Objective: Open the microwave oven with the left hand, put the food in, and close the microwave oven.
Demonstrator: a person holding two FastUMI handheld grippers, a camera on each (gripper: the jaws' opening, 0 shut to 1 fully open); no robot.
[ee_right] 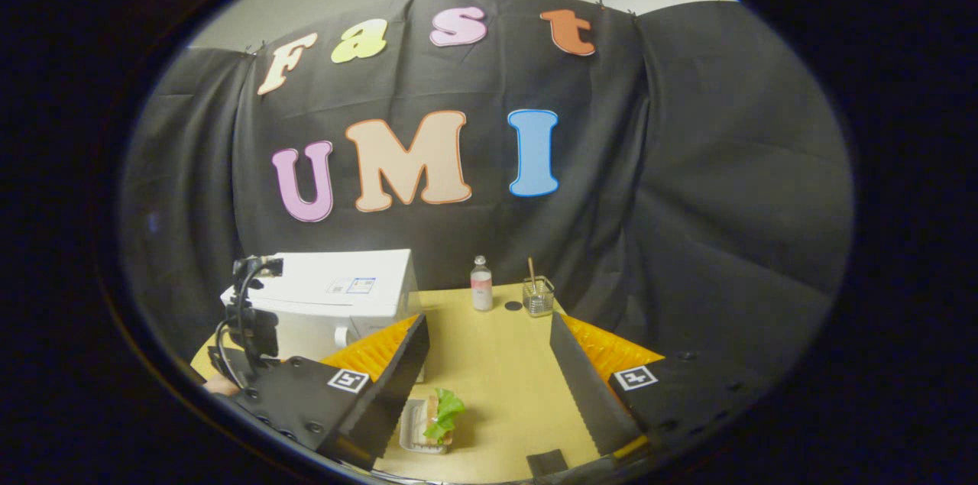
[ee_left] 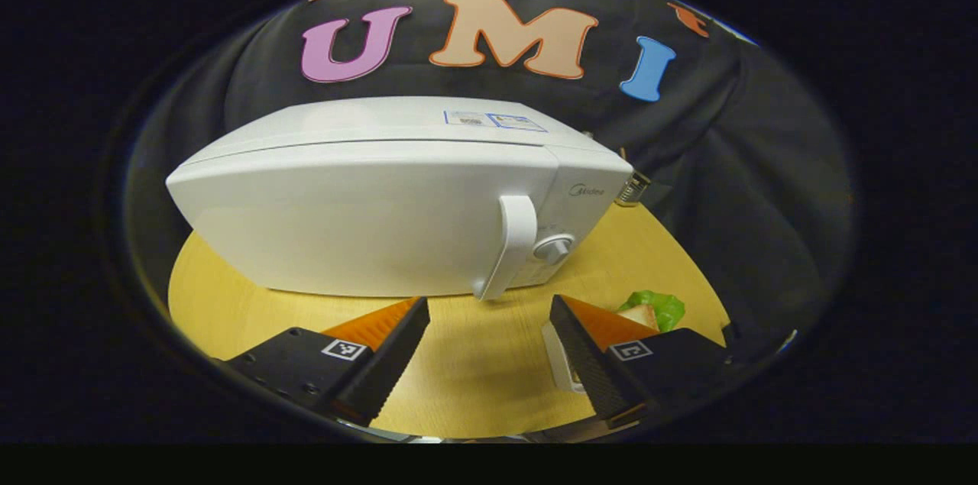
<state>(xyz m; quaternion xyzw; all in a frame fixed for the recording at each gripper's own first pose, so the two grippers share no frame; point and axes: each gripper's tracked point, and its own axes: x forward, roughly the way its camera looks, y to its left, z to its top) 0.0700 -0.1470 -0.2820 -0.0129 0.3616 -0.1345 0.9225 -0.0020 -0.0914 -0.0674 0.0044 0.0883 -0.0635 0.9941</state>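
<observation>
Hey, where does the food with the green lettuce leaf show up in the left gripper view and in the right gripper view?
Left gripper view: the food peeks out at lower right, just beyond the right finger, on the wooden table.
Right gripper view: it lies at bottom centre, in a small tray beside the left finger.
Shared landmark: the white microwave oven, standing at left in the right gripper view.

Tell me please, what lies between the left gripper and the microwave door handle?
Nothing: in the left gripper view a bare stretch of wooden table separates the open left gripper from the microwave's handle. The food sits off to the side.
</observation>
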